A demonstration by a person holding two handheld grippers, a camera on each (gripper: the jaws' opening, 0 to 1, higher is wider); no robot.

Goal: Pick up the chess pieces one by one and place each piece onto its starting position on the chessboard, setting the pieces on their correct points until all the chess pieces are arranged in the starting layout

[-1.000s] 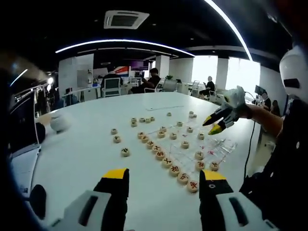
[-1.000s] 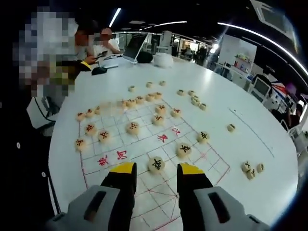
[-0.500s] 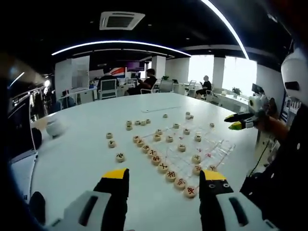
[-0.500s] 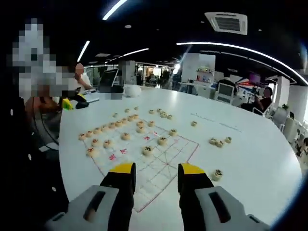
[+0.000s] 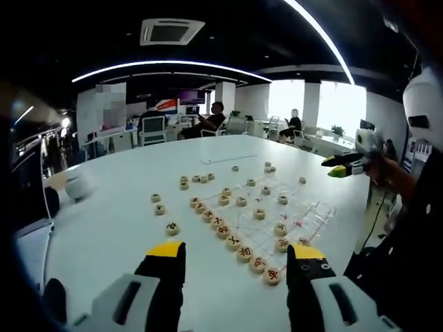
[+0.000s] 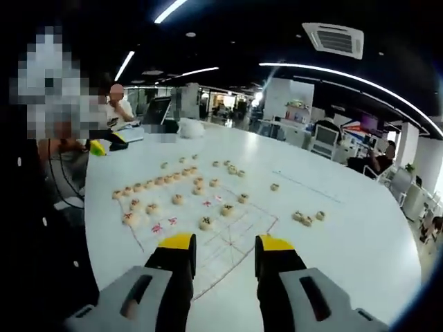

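A clear chessboard sheet (image 5: 294, 216) with red lines lies on the white table (image 5: 124, 228). Round wooden chess pieces (image 5: 234, 241) run in a slanted row along its near edge, and others sit on its points. Several loose pieces (image 5: 160, 208) lie off the board to the left. My left gripper (image 5: 235, 253) is open and holds nothing, hanging short of the row. My right gripper (image 5: 342, 168) hovers in a hand at the right, beyond the board. In the right gripper view the right gripper (image 6: 226, 243) is open above the board's (image 6: 208, 225) near corner, with a piece (image 6: 205, 223) ahead of it.
A few loose pieces (image 6: 308, 217) lie right of the board. A white rounded object (image 5: 78, 185) and a laptop (image 6: 158, 111) sit toward the table's far side. A seated person (image 6: 116, 105) is at the table edge; office desks and chairs fill the background.
My right gripper has drawn back from over the board to its right side, and its view has pulled away and lifted. The left gripper's view has backed off slightly.
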